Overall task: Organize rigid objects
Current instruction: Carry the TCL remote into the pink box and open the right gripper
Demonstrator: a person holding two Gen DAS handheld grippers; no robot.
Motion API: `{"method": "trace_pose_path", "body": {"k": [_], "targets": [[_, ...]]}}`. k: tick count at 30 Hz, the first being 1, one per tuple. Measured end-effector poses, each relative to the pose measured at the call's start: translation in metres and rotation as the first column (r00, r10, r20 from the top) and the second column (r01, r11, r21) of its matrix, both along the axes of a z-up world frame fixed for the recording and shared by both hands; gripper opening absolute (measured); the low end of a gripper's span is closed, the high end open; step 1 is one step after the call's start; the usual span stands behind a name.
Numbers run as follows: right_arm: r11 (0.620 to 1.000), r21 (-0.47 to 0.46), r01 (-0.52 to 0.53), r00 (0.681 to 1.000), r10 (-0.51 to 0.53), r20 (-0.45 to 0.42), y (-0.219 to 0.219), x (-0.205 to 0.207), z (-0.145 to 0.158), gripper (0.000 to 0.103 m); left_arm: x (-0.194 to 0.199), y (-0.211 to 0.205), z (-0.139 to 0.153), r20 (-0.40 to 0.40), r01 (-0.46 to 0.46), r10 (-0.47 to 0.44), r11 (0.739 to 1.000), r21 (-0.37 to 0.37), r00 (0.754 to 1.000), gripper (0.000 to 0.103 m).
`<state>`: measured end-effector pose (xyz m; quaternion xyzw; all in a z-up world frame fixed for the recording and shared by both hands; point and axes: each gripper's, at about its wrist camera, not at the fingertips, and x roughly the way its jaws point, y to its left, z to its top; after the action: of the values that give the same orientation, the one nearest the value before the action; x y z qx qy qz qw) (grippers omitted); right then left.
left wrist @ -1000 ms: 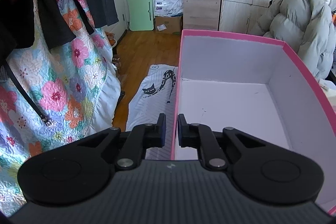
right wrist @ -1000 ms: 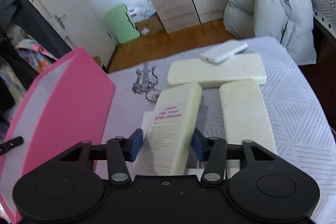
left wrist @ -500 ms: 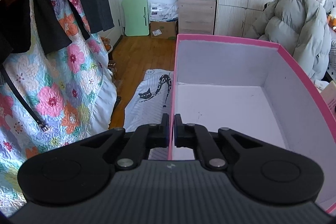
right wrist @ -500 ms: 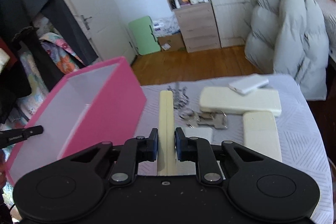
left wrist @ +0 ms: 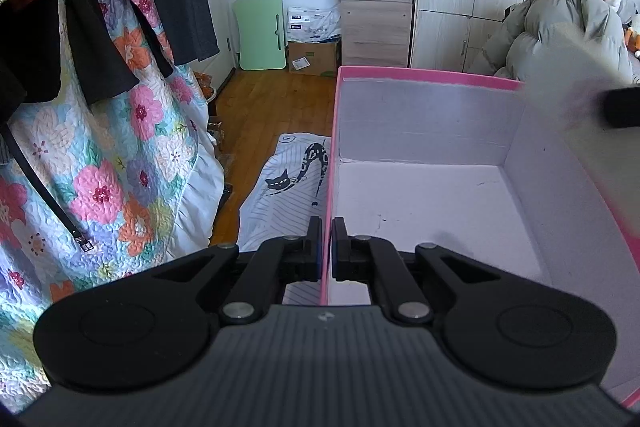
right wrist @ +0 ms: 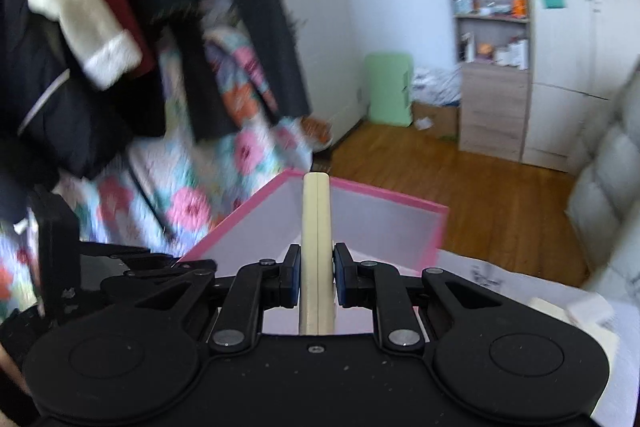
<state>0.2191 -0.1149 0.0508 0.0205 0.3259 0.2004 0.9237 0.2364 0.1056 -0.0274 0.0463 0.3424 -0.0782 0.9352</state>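
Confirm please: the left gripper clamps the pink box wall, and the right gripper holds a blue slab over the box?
Not quite. The slab in the right gripper is cream, as the right wrist view shows. The left gripper does clamp the pink box wall.

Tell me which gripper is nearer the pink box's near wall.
Left. The left gripper is clamped on the pink box wall; the right gripper holds a cream remote above the box.

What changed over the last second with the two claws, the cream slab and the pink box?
The right claw closed on a cream slab lying on the bed, turned it on edge, lifted it and carried it over to the pink box; it now hangs above the box's open top. The left claw shut the last bit onto the box's side wall. The box stayed put and has nothing in it.
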Motion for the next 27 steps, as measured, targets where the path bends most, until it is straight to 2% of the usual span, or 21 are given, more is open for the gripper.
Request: {"method": "trace_pose_path", "body": {"k": [3, 8, 12, 16, 20, 24, 26, 27], "targets": [[0.998, -0.067, -0.014, 0.999, 0.011, -0.044, 0.024, 0.027, -0.014, 0.020, -0.001, -0.002, 0.000, 0.003, 0.005, -0.005, 1.000, 0.016, 1.000, 0.004], [0.987, -0.162, 0.004, 0.995, -0.019, -0.094, 0.047, 0.066, -0.038, 0.020, -0.002, -0.012, 0.000, 0.017, 0.016, -0.018, 0.996, 0.092, 1.000, 0.006], [0.960, -0.279, -0.001, 0.991, -0.037, -0.130, 0.067, 0.087, -0.057, 0.020, -0.002, -0.015, 0.000, 0.025, 0.018, -0.022, 0.993, 0.118, 0.999, 0.006], [0.963, -0.261, -0.061, 0.977, 0.005, -0.212, 0.081, 0.101, -0.065, 0.020, -0.002, -0.015, 0.000, 0.024, 0.018, -0.021, 0.993, 0.121, 0.999, 0.006], [0.942, -0.323, -0.088, 0.980, 0.023, -0.200, 0.097, 0.105, -0.074, 0.020, -0.003, -0.015, 0.000, 0.025, 0.018, -0.021, 0.993, 0.119, 0.999, 0.006], [0.946, -0.311, -0.092, 0.974, 0.020, -0.226, 0.104, 0.109, -0.081, 0.021, -0.003, -0.013, 0.000, 0.026, 0.017, -0.020, 0.994, 0.110, 0.999, 0.006], [0.964, -0.255, -0.068, 0.967, 0.001, -0.255, 0.103, 0.115, -0.080, 0.022, -0.003, -0.014, 0.000, 0.027, 0.019, -0.022, 0.993, 0.113, 0.999, 0.006], [0.985, -0.170, -0.041, 0.955, -0.012, -0.296, 0.098, 0.123, -0.080, 0.027, -0.003, -0.014, 0.000, 0.027, 0.020, -0.023, 0.993, 0.114, 0.999, 0.006]]}}
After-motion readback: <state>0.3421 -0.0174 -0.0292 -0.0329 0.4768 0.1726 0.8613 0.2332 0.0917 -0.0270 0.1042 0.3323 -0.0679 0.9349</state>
